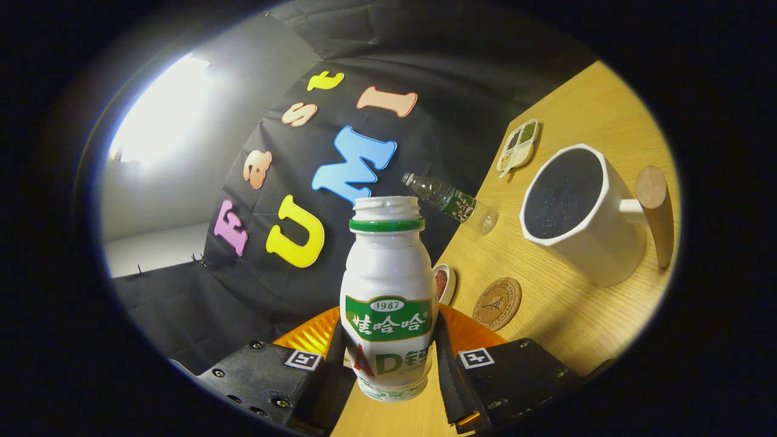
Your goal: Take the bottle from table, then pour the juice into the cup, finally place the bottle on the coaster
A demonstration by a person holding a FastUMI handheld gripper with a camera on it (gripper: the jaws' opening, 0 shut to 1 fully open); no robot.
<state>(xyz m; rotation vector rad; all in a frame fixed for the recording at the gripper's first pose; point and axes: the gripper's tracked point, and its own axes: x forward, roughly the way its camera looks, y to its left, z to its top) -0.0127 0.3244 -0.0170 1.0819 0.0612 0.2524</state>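
One gripper (388, 364) is in view at the bottom centre of the frame, its two fingers pressed against either side of a small white bottle (387, 291) with a green band at the neck and an open, capless mouth. Bottle sits between the fingers, lifted off the surface, its base over the table edge.

Surface: a light wooden table (583, 315) occupies the right half of the frame, appearing steeply tilted. On it, at right centre, stands a white faceted cup (583, 212) with a wooden handle, dark inside. A round cork coaster (497, 303) lies on the table between the bottle and the cup, nearer the bottle, bare. A clear plastic water bottle (449, 201) lies on its side near the table's far edge. A small divided dish (518, 145) sits at upper right. A small round dish (444, 283) shows partly behind the held bottle.

Room: black cloth wall at centre; a pale wall with a bright light glare at upper left.
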